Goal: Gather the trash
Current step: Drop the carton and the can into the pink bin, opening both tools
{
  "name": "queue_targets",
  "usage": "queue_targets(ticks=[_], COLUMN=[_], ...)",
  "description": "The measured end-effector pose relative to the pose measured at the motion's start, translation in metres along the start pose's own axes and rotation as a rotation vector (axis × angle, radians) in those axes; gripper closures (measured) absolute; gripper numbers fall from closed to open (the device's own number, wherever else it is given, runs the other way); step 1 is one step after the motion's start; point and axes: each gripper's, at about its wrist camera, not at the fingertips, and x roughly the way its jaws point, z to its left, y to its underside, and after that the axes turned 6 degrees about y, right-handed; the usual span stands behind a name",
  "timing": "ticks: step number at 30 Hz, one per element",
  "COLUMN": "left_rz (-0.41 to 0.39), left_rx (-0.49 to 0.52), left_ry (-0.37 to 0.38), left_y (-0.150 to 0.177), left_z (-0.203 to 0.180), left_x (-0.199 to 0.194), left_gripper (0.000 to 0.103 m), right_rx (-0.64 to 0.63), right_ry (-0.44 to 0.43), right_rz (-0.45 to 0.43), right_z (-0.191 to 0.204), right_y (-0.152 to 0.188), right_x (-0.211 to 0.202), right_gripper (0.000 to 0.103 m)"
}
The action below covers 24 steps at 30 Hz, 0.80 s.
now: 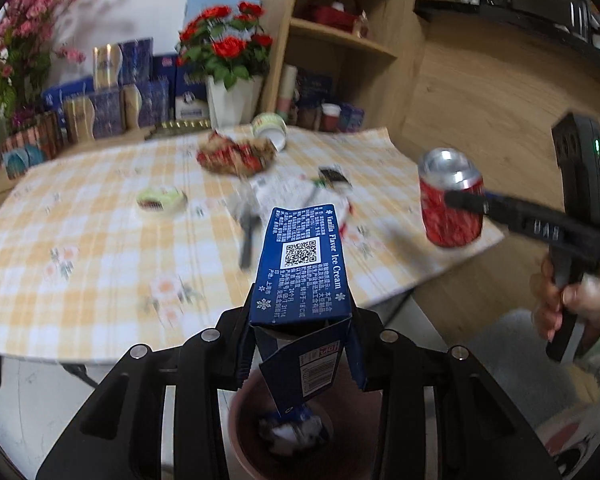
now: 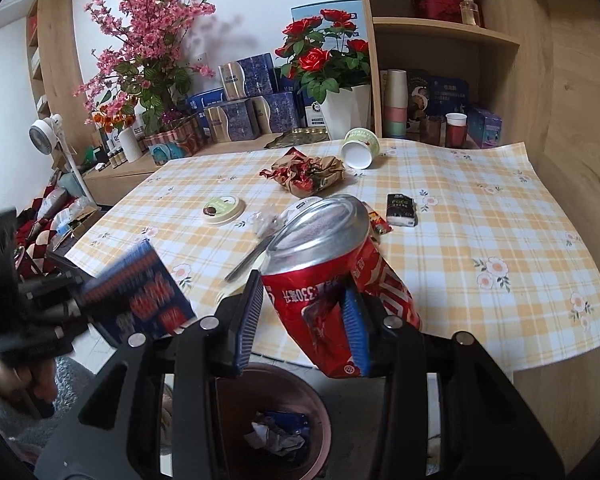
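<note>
- Cardboard first: my left gripper [image 1: 300,344] has its jaws clamped on a blue ice-cream carton [image 1: 304,264], one pad on each long side, with the printed panel and QR code facing up and the torn end flap hanging down toward me.
- My right gripper [image 2: 304,320] has its jaws clamped on a dented red soda can [image 2: 324,272]; the can is tilted, its silver end pointing up and away from me.
- From the left wrist view, that can [image 1: 452,200] hangs past the near right edge of the counter [image 1: 80,240], with a hand [image 1: 568,304] on the handle below it.
- From the right wrist view, the carton [image 2: 140,292] sits at the left, blurred, off the counter's near left corner.
- A brown waste bin [image 2: 320,420] stands on the floor below both grippers, just in front of the counter edge, with crumpled blue and white wrappers already in its bottom.
- Trash on the checked cloth: a crumpled red and brown wrapper [image 2: 304,174] near the far middle, a paper cup [image 2: 360,148] tipped on its side just right of it, a round green lid [image 2: 223,209] to the left, a small black packet [image 2: 401,210] to the right, and a metal spoon [image 2: 248,260] just behind the can.
- A pot of red roses [image 2: 324,64] and stacked blue boxes stand behind the counter.
</note>
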Motion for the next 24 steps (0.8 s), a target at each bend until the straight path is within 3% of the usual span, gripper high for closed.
queue_targets(ticks=[11, 16, 24], left_rz=[0.178, 0.305, 0.4], left_rx=[-0.009, 0.021, -0.026], left_ry=[0.016, -0.026, -0.036], left_y=[0.071, 0.105, 0.124], left_z=[-0.009, -0.006, 0.008], left_x=[0.04, 0.077, 0.108], left_gripper=[0.066, 0.066, 0.066], right_rx=[0.023, 0.029, 0.019], right_ry=[-0.011, -0.01, -0.009], right_rz=[0.05, 0.081, 0.13], right_z=[0.0, -0.002, 0.003], right_y=[0.041, 0.057, 0.076], right_x=[-0.005, -0.003, 0.005], right_gripper=[0.062, 0.062, 0.062])
